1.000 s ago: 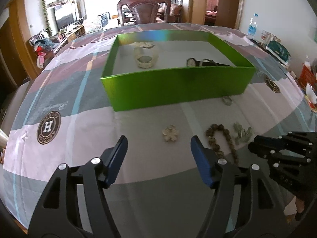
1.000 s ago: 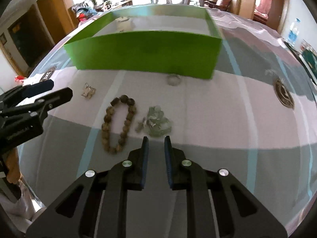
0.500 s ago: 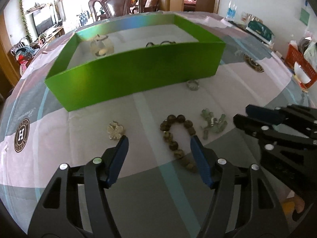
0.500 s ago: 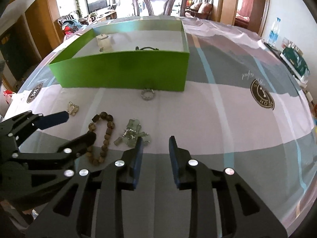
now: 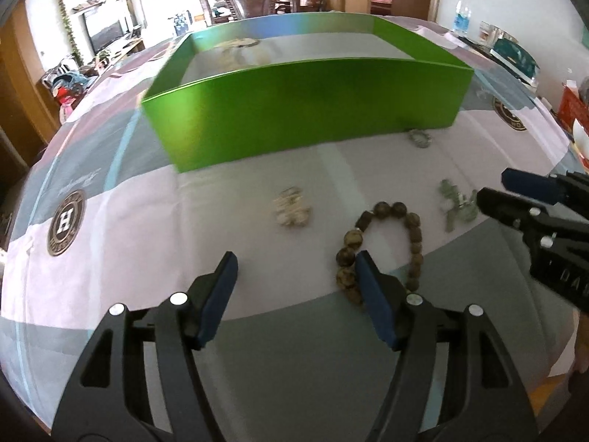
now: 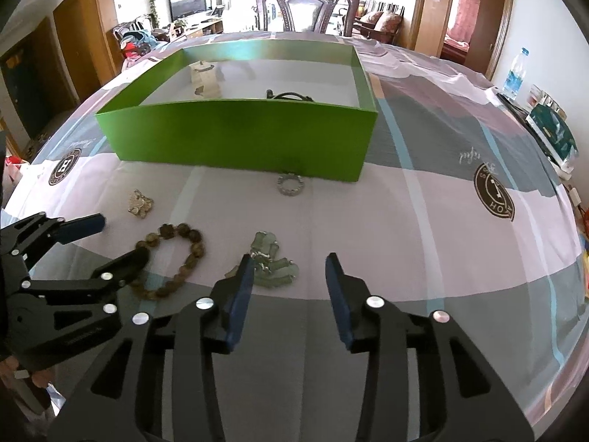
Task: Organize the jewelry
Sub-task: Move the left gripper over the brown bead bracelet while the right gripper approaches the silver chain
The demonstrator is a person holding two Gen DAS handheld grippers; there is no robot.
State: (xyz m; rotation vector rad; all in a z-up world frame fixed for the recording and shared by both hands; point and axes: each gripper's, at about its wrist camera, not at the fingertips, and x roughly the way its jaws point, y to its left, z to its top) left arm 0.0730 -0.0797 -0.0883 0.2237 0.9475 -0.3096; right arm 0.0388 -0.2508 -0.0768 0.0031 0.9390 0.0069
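Note:
A green box stands on the table with a pale bracelet and a dark watch inside. In front of it lie a pale flower brooch, a brown bead bracelet, a green stone piece and a silver ring. My left gripper is open and empty, just short of the brooch and bead bracelet. My right gripper is open and empty, with the green stone piece by its left finger.
The table wears a checked cloth with round logos. A carved wooden chair stands behind the table. A water bottle and boxes sit at the right edge.
My right gripper has opened from nearly shut to wide open. My left gripper has shifted back left, so the brooch now lies ahead of its open fingers.

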